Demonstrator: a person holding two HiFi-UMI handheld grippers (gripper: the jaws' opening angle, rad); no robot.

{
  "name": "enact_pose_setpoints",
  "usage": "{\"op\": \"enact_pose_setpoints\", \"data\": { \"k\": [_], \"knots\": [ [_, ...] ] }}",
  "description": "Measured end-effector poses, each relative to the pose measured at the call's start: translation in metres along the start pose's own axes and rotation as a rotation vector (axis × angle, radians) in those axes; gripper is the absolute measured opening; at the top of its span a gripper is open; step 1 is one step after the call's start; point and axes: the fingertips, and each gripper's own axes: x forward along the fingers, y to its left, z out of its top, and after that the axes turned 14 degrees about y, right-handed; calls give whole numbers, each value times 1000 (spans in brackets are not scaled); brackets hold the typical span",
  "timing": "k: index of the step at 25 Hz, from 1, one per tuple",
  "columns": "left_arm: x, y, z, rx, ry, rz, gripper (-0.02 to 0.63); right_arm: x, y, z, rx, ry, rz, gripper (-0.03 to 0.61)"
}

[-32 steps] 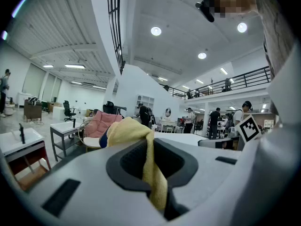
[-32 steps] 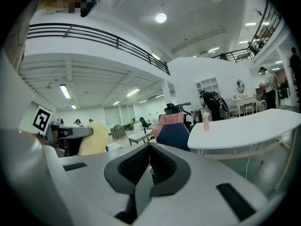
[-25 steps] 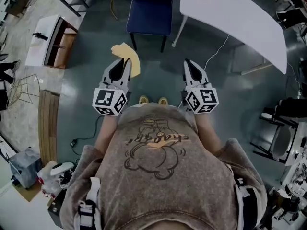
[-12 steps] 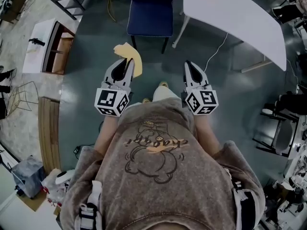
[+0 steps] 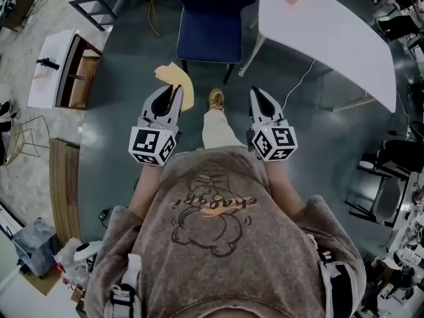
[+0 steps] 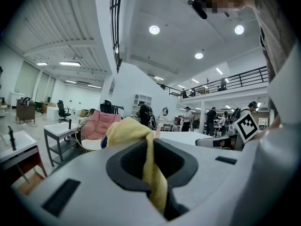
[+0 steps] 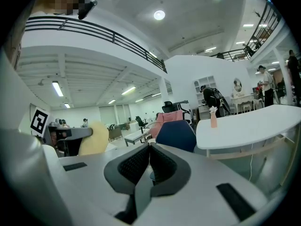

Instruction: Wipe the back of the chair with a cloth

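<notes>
Grips a yellow cloth (image 5: 176,79) in the left gripper (image 5: 172,93), jaws clamped on it, loose end bunched past the tips. Keeps the right gripper (image 5: 256,93) level alongside, jaws pressed together on nothing. Faces the blue chair (image 5: 213,20) beside the white table (image 5: 331,35), cloth near it, not touching. One shoe (image 5: 216,99) forward between the grippers.
</notes>
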Motion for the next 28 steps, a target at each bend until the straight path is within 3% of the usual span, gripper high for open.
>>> {"op": "enact_pose_setpoints", "data": {
  "k": [8,21,28],
  "knots": [
    [68,37,28,-20,2,12,46,74,-36,43,-21,-5,25,28],
    [188,96,120,-52,3,53,46,178,-116,142,-12,-1,61,28],
    [247,118,156,-53,-1,90,46,230,-155,176,-42,33,109,28]
  ]
}}
